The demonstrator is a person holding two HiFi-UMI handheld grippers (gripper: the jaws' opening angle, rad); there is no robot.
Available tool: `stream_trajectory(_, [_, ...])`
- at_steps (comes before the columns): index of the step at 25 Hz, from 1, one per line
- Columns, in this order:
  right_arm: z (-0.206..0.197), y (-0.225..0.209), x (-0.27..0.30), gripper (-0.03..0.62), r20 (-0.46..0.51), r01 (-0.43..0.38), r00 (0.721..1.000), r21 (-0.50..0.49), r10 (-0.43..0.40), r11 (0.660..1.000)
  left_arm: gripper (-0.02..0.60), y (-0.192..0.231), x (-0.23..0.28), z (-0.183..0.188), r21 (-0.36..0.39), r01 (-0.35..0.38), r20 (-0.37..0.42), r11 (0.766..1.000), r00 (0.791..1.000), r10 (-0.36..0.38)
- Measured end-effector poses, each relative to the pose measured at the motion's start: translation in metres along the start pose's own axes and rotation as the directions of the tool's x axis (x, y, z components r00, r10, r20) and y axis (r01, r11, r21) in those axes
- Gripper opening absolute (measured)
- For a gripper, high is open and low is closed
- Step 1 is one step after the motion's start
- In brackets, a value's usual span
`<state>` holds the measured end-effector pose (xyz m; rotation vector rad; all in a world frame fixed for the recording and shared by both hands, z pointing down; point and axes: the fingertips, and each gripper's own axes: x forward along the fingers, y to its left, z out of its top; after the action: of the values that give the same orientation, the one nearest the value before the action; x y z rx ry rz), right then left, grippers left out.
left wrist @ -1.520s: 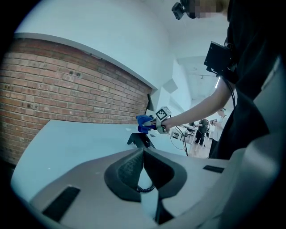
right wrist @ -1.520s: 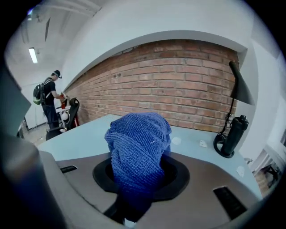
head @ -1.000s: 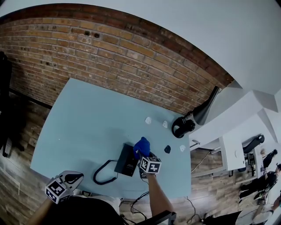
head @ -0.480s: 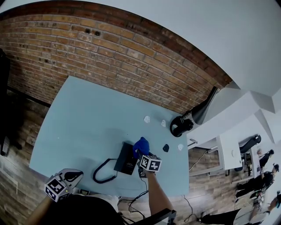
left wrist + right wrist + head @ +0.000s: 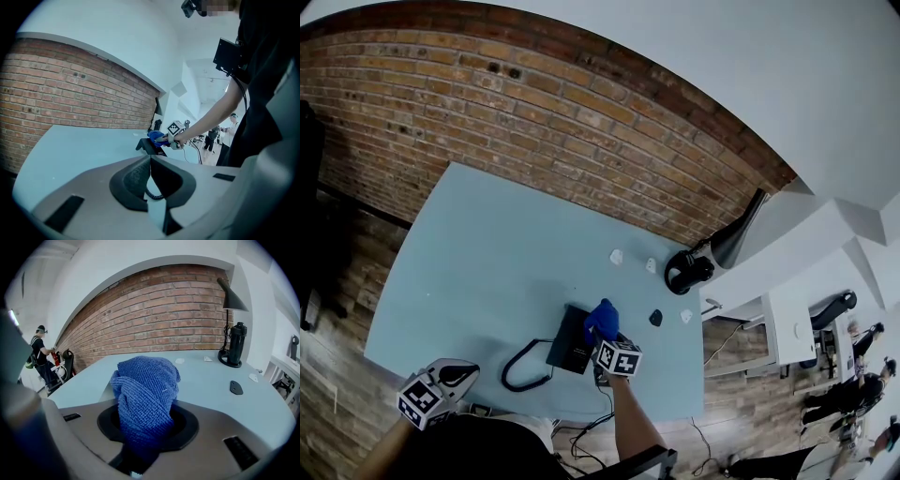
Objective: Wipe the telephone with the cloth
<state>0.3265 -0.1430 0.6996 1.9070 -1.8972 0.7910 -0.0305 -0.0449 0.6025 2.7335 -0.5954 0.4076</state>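
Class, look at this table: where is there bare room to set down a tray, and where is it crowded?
Bare: the broad left and far stretch of the table, from the brick wall down to the telephone and its cord. Crowded: the near right part, with the telephone, the cloth in the right gripper, small scattered pieces and the lamp.
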Motion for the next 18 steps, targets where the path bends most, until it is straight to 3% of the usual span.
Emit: stream_trajectory(18, [-0.027,0.006,-0.011,0.137,0.024,0.013,1.0,0.044,-0.014,0.999,0.021,0.001,-0.001,-0.002,0.025,0.019,-0.014,1.0,1.0,-0.018])
